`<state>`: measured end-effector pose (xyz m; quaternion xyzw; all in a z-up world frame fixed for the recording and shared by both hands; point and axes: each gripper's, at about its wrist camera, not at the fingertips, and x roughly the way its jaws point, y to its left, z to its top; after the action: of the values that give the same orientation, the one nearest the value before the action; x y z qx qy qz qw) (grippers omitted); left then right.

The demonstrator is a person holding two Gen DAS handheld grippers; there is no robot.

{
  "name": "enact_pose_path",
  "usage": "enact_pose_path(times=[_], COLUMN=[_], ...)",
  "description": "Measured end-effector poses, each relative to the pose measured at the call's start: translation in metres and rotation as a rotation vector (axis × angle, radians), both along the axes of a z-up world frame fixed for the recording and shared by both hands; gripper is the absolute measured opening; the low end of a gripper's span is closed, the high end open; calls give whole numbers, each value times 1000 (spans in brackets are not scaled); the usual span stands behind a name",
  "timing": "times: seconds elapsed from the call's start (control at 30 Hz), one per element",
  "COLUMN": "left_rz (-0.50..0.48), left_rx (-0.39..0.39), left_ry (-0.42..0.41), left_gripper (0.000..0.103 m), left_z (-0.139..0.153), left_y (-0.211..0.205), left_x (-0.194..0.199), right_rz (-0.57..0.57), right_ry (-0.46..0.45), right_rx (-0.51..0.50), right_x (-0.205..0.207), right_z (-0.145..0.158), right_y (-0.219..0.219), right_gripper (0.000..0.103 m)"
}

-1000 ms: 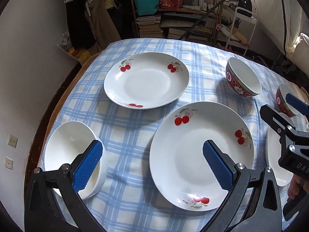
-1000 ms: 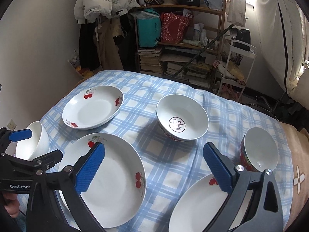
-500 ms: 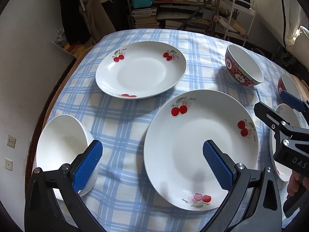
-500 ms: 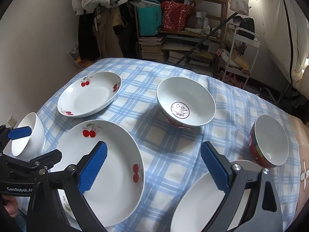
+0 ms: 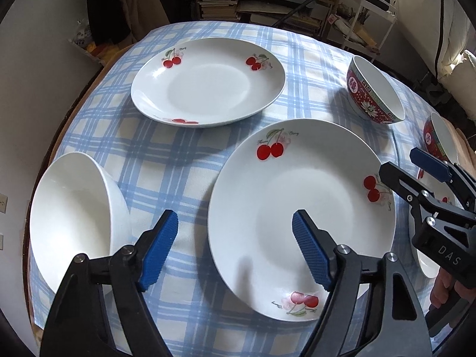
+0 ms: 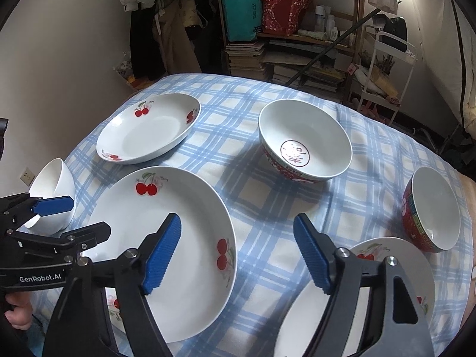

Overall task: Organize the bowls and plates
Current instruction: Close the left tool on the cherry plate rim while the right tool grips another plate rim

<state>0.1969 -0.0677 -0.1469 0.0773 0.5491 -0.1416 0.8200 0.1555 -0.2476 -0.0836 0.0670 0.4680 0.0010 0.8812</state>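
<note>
**Six dishes on a checked cloth, both claws spread and holding nothing**

Three white round plates with red cherry prints and three bowls sit apart from one another on the blue-and-white checked tablecloth (image 5: 190,160). In the left wrist view, the large cherry plate (image 5: 300,217) fills the centre and lower right, and the smaller cherry plate (image 5: 208,81) lies above it toward the upper middle. A plain white ceramic bowl (image 5: 74,220) sits at the lower left, just beside the big plate. A red patterned bowl with a white inside (image 5: 376,92) stands at the upper right, and a second red patterned bowl (image 5: 440,136) shows at the right edge.

The left gripper (image 5: 235,250) hangs above the gap between the white bowl and the large plate, its blue pads spread wide, grasping nothing. The right gripper (image 6: 238,250) is likewise released, over the cloth between the large plate and a third cherry plate (image 6: 300,321) at the lower right of its view.

A cluttered wooden bookshelf (image 6: 285,29) fills the background.
</note>
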Motion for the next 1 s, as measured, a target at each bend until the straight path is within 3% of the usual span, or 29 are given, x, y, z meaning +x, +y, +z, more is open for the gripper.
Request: enact_pose_path(times=[0.1, 0.17, 0.23, 0.3, 0.5, 0.77, 0.83, 1.0], left_rz=[11, 14, 20, 28, 49, 88, 92, 93], left_rx=[-1, -10, -25, -25, -37, -102, -81, -90], left_ry=[11, 23, 38, 37, 87, 163, 151, 151], left_gripper=[74, 70, 59, 49, 36, 32, 25, 22], left_z=[-3, -5, -7, -8, -21, -35, -36, -33], left_y=[2, 3, 5, 5, 8, 16, 17, 19], left_x=[2, 4, 5, 6, 10, 16, 16, 15], right_rz=[5, 14, 21, 21, 18, 10, 6, -5], right_ry=[19, 34, 51, 65, 99, 121, 123, 131], right_rx=[12, 24, 41, 53, 73, 90, 89, 78], right_x=[0, 1, 2, 2, 3, 2, 2, 1], right_z=[-5, -9, -12, -16, -24, -30, -30, -31], right_y=[1, 1, 1, 1, 0, -2, -3, 0], right_gripper=[67, 54, 38, 33, 15, 9, 10, 10])
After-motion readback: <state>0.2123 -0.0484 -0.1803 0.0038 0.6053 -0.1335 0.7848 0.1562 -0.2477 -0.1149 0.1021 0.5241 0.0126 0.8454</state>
